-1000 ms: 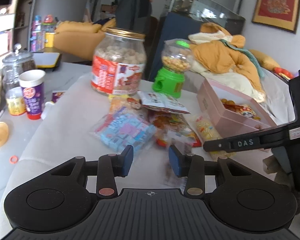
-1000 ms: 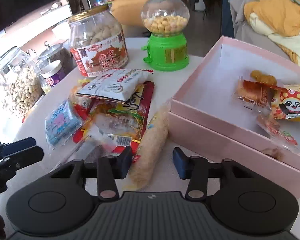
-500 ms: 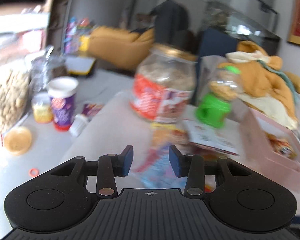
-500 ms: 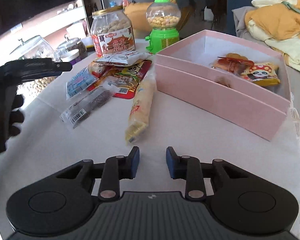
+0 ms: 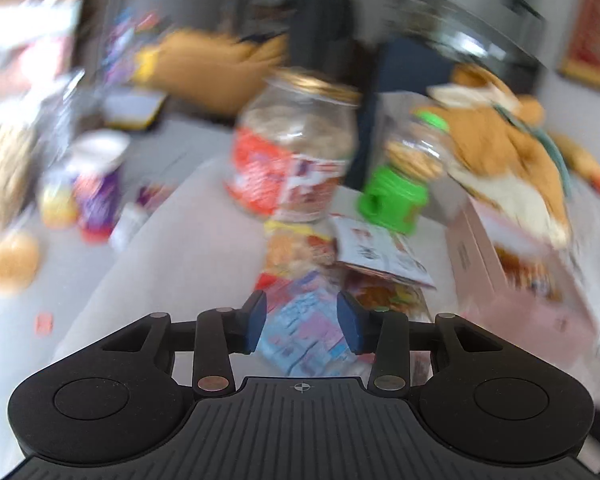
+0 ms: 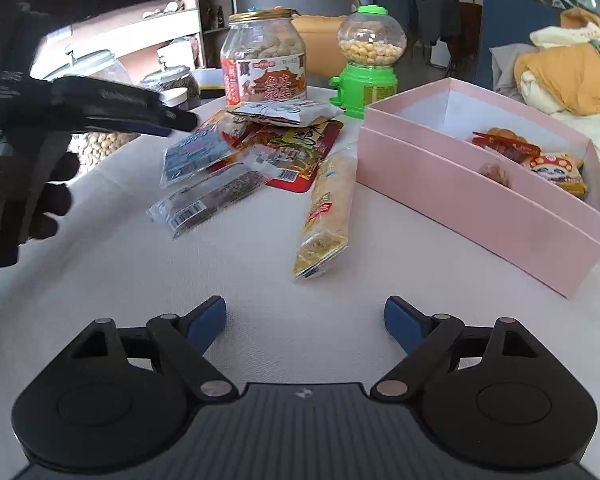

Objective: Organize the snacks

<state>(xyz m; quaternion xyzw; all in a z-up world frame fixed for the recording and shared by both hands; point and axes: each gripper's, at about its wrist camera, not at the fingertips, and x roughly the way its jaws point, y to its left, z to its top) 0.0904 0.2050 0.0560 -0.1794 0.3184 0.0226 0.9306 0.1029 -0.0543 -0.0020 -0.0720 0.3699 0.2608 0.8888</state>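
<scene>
On the white tabletop point(image 6: 260, 264) a heap of snack packets is left beside the pink cardboard box point(image 6: 480, 196) — they are near it so they can be dropped in. A few snacks, among them a packet with a cartoon face point(image 6: 556, 166), are already laid inside the box.

The long yellow packet of crackers point(image 6: 328, 204) is stretched out alone, just beside the box wall. The right gripper point(image 6: 305, 320) is held low over bare cloth in front of it. Its fingers have just been opening and are now spread wide, with nothing between them — likely made ready for the long packet.

The left gripper point(image 5: 302, 318) is pointed at the blue and pink packet point(image 5: 308, 332). Its fingers are partly spread. The packet is seen between them, but that view is blurred, so whether it is pinched cannot be told.
</scene>
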